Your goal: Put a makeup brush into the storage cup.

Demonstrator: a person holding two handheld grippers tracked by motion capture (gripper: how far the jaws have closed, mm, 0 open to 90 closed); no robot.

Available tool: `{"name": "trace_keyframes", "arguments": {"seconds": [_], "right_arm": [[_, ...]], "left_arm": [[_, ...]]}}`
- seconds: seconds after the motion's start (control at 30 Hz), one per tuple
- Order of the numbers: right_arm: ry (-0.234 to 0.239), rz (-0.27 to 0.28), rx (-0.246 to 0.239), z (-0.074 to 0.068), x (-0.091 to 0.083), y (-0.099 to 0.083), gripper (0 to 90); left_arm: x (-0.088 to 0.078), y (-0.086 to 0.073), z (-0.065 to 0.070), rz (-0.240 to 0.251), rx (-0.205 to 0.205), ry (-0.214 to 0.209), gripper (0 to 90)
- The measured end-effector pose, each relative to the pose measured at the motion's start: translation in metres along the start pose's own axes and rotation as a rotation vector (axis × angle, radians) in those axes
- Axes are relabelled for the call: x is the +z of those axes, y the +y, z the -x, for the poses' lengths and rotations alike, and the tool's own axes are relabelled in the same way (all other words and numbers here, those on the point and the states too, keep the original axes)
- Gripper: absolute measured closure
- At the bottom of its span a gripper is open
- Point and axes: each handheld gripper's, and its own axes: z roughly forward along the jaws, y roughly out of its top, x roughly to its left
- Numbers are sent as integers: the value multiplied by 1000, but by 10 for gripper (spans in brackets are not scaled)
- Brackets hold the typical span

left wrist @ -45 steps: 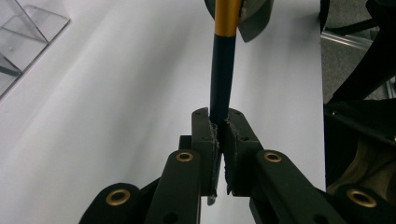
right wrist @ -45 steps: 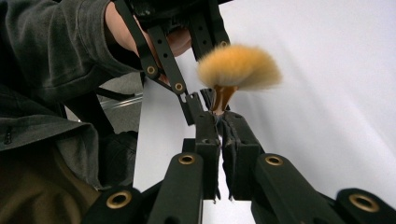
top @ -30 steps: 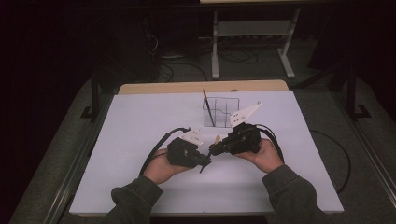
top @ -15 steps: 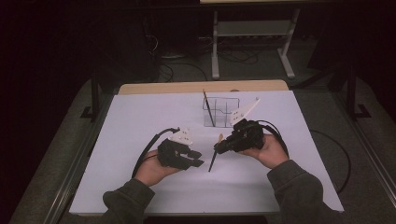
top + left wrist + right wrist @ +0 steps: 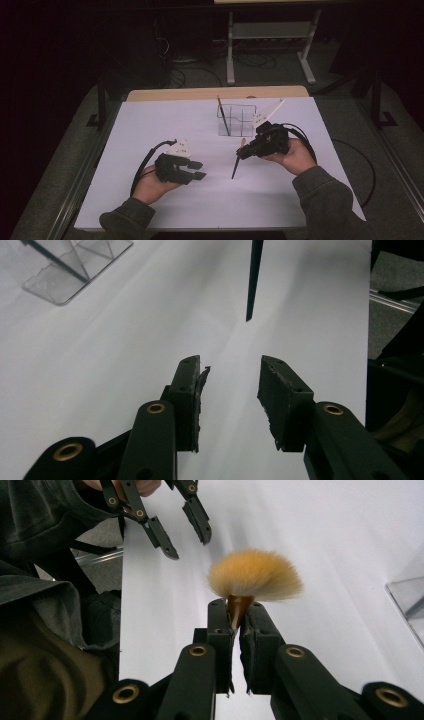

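1. Two grippers sit over the white table [image 5: 150, 125], one in each of your hands, well apart from each other.
2. Your right gripper [image 5: 244, 153] is pinched tight on a makeup brush [image 5: 237, 163], the pads clamped on the coppery ferrule just below the bristles.
3. From the right gripper view, the brush's orange-tan bristle head [image 5: 255, 575] fans out just past the jaw tips, slightly blurred.
4. From the high view, the brush's dark handle slants down and toward your side of the table, with its tip close to the surface; I cannot tell whether it touches.
5. Your left gripper [image 5: 197, 170] has its jaws spread apart, and they have just been opening, with nothing between them.
6. From the left gripper view, the pads [image 5: 277, 395] stand clear of each other above bare white table, and the brush's pointed handle tip hangs beyond them.
7. Farther back on the table stands a clear acrylic organizer [image 5: 239, 120] with divided compartments.
8. Inside that organizer, another thin dark brush [image 5: 223, 116] leans, tilted to the left.
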Motion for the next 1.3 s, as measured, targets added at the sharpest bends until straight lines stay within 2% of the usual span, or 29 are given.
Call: {"name": "trace_keyframes", "arguments": {"seconds": [0.33, 0.73, 1.23, 1.3], "right_arm": [[-18, 2, 1, 8, -7, -1, 828], [-42, -7, 31, 14, -19, -1, 828], [-77, -17, 12, 23, -37, 8, 828], [-77, -18, 21, 23, -40, 10, 828]], "left_arm": [[-12, -14, -5, 16, -20, 32, 567], [-24, -29, -9, 16, -37, 71, 541], [-37, -50, -11, 37, -76, 117, 496], [-38, -53, -12, 42, -81, 119, 492]]}}
